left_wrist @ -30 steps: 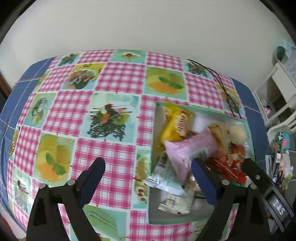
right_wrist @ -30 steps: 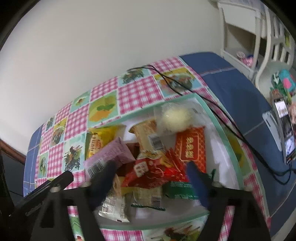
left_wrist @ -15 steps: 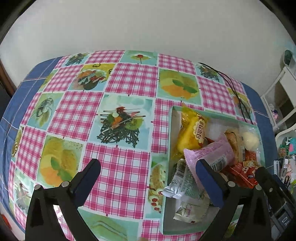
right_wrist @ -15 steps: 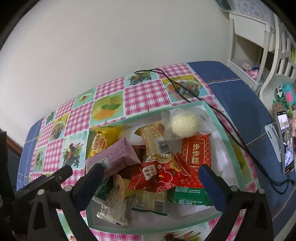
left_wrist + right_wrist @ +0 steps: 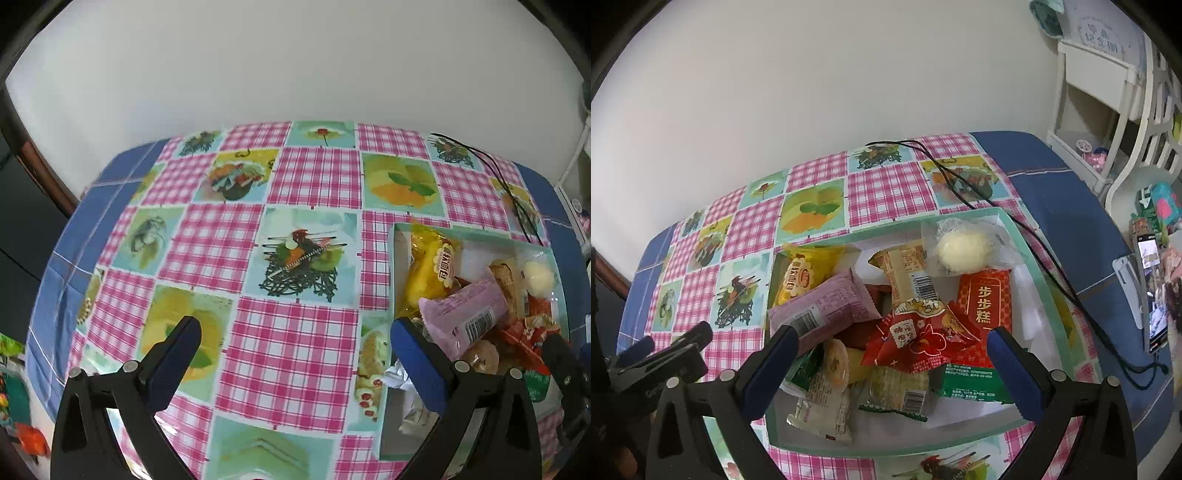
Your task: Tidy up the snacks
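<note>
- The counter (image 5: 295, 332), under a pink-checked cloth with food pictures, carries only the box and a black cable (image 5: 964, 184) in what these views show.
- The mint-rimmed box (image 5: 1047, 291) sits at the counter's right part; every snack in view lies inside it, loosely heaped and overlapping.
- Left tool (image 5: 295, 354): jaws spread wide, holding nothing, over bare cloth just left of the box.
- Right tool (image 5: 892, 360): jaws spread wide, empty, over the box's near half.
- In the box: a pink packet (image 5: 823, 314) at the left side, a yellow packet (image 5: 805, 273) behind it, a red carton with gold characters (image 5: 988, 299) to the right, a red wrapper (image 5: 919, 339) at the middle, a green pack (image 5: 967, 380) near the front, a clear-wrapped pale round bun (image 5: 964, 247) at the back.
- Progress, as a judgement: the snacks are gathered in the box, so a collecting job could be complete; the jumble equally fits a sorting job with work left. The views do not settle which.
</note>
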Available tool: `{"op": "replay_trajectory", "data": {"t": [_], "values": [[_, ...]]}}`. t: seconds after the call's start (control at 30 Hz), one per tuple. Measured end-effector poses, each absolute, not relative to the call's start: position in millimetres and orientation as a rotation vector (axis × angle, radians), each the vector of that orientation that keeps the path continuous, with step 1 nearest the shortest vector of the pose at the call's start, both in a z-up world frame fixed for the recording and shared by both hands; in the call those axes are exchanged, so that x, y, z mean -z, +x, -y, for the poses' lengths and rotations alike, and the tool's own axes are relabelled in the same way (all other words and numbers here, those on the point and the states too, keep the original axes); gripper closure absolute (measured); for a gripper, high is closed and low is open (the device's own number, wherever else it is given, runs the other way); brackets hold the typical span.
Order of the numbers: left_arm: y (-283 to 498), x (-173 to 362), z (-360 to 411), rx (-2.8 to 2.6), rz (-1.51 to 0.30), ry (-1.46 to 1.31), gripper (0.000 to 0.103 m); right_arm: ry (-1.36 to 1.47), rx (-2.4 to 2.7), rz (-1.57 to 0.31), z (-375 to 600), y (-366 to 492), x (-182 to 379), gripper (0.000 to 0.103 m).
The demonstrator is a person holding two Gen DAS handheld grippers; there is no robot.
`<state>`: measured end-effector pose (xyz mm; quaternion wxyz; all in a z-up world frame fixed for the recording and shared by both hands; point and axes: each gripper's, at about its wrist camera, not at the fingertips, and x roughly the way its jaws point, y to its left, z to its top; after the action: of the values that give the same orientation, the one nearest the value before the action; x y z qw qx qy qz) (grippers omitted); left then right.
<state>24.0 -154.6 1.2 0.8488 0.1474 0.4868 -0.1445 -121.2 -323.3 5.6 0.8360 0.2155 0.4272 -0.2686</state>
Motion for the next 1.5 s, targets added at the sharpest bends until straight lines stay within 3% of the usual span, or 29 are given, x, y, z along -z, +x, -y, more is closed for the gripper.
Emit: {"op": "replay_trajectory", "data": {"t": [1.5], "values": [[-42.3,-13.6,54.4,0.315,-1.008,0.343,0.001,0.324,0.558,-0.886,232.1,-176.0,-8.1,0.0]]}}
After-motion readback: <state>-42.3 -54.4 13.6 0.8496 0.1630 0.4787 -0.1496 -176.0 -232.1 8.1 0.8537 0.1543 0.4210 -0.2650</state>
